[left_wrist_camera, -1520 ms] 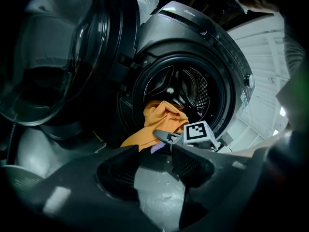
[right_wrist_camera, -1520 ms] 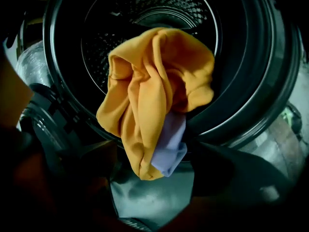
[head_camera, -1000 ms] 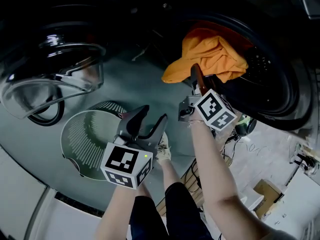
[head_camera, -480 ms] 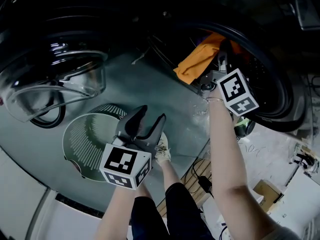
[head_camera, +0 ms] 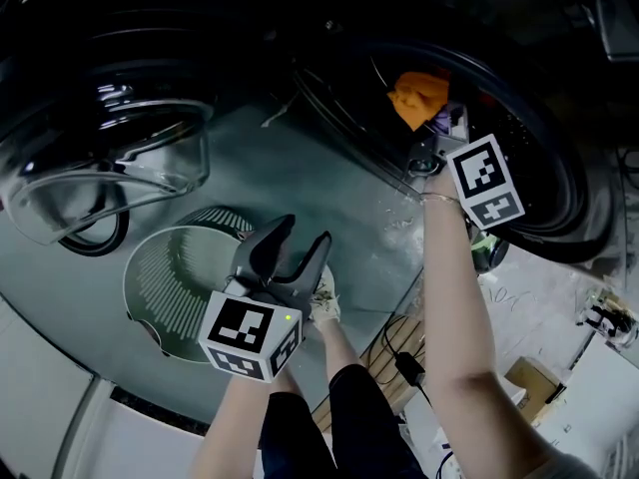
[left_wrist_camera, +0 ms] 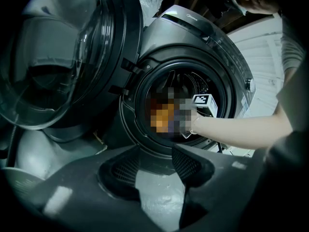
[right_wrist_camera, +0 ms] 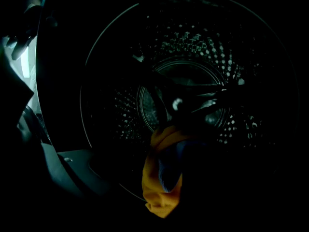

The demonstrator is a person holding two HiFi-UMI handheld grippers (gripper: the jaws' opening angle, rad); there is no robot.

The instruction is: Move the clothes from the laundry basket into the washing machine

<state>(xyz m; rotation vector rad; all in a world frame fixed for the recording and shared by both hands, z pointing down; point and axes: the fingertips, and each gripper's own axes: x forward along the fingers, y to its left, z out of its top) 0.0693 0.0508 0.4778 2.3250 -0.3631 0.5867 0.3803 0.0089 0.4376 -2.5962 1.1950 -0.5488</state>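
Note:
My right gripper (head_camera: 439, 118) reaches through the washing machine's round opening (head_camera: 539, 218) into the drum. It is shut on an orange cloth (head_camera: 419, 93). In the right gripper view that cloth (right_wrist_camera: 161, 178) hangs from the dark jaws in front of the perforated drum wall (right_wrist_camera: 193, 47). My left gripper (head_camera: 290, 252) stands open and holds nothing, above the pale slotted laundry basket (head_camera: 150, 287). In the left gripper view its fingers (left_wrist_camera: 190, 166) frame the washer's mouth (left_wrist_camera: 145, 139), where the right gripper's marker cube (left_wrist_camera: 205, 103) shows.
The washer's glass door (head_camera: 110, 158) hangs open at the left, next to the basket. Cables (head_camera: 404, 362) and a cardboard box (head_camera: 534, 382) lie on the floor at the lower right. The person's legs (head_camera: 329, 427) fill the bottom middle.
My right gripper has carried the orange cloth from the drum's mouth further up and into the drum. The left gripper has stayed in place, open.

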